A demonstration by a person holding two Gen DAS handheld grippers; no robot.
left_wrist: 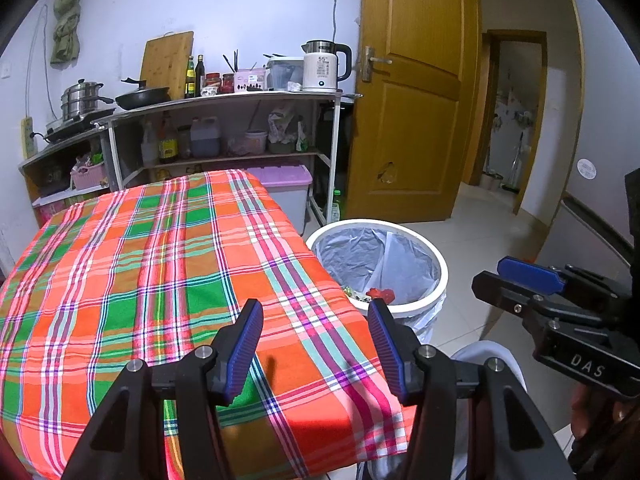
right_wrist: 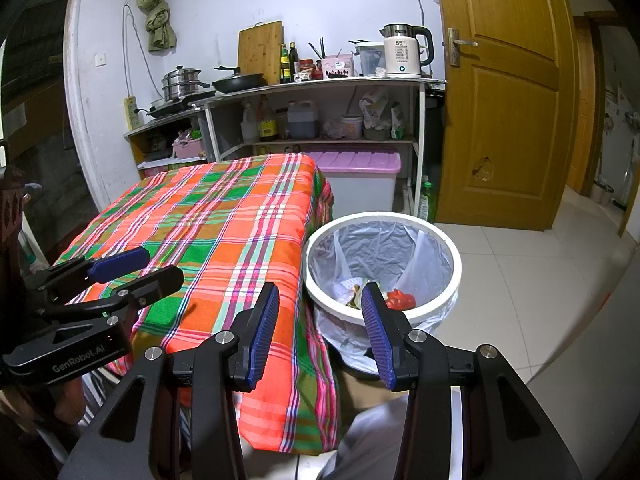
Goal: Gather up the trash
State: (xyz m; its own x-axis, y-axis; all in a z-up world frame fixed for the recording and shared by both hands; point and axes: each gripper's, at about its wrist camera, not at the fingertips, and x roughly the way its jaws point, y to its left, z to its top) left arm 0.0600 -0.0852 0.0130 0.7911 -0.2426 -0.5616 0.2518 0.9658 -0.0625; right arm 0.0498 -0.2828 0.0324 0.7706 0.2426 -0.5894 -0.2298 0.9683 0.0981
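Note:
A white round bin (left_wrist: pixel 441 266) (right_wrist: pixel 457 268) lined with a pale plastic bag stands on the floor by the table's right side. Inside lie a red wrapper (left_wrist: pixel 383 294) (right_wrist: pixel 400 299) and some pale and green scraps (right_wrist: pixel 351 289). The table's orange, green and pink plaid cloth (left_wrist: pixel 160 260) (right_wrist: pixel 224 220) is bare. My left gripper (left_wrist: pixel 316 312) (right_wrist: pixel 160 266) is open above the table's near right corner, holding nothing. My right gripper (right_wrist: pixel 321 295) (left_wrist: pixel 491 277) is open too, holding nothing, over the gap between the table edge and the bin's near rim.
A shelf unit (left_wrist: pixel 224 98) behind the table carries a kettle (left_wrist: pixel 322 66), pans and bottles. A purple-lidded storage box (right_wrist: pixel 356 162) and a green bottle (right_wrist: pixel 427 200) sit on the floor beyond the bin. A wooden door (right_wrist: pixel 504 92) stands open on the right, with pale tiled floor (right_wrist: pixel 532 280).

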